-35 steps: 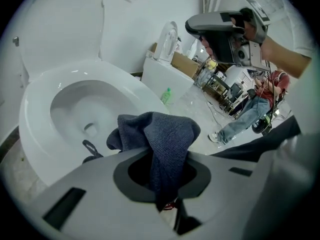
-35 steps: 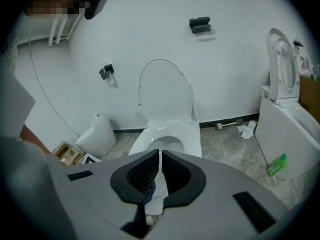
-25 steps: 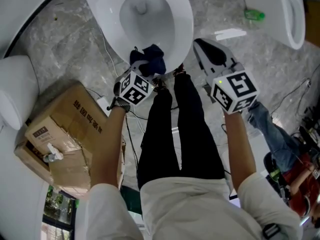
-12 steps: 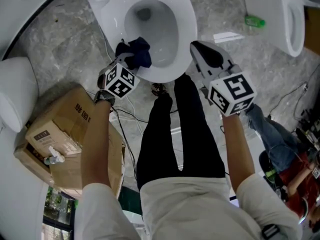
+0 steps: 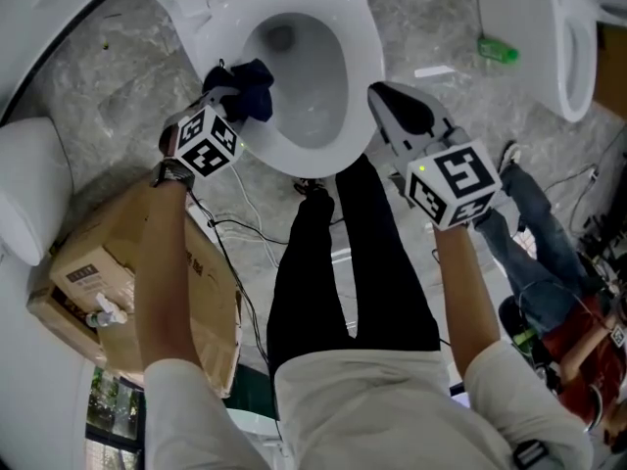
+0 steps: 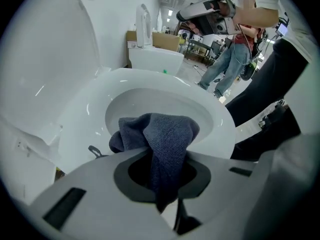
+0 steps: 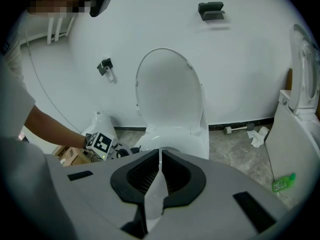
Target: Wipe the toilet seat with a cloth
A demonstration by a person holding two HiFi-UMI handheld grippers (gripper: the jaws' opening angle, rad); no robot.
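A dark blue cloth [image 5: 253, 78] lies bunched on the left rim of the white toilet seat [image 5: 364, 42], partly hanging over the bowl. My left gripper [image 5: 227, 98] is shut on it from the left. In the left gripper view the cloth [image 6: 162, 134] fills the jaws of that gripper [image 6: 162, 184] and drapes over the seat [image 6: 217, 121]. My right gripper [image 5: 384, 96] hovers shut and empty just off the seat's right rim. In the right gripper view its jaws [image 7: 160, 159] meet, facing the raised lid [image 7: 170, 94].
A cardboard box [image 5: 108, 262] sits on the floor at lower left, with cables [image 5: 245, 233] beside it. A second white toilet [image 5: 549, 18] and a green bottle [image 5: 498, 52] are at upper right. A bystander's legs [image 5: 544, 248] stand at right.
My left gripper has slid the cloth from the seat's front rim round to its left rim. My right gripper has drifted slightly toward the toilet.
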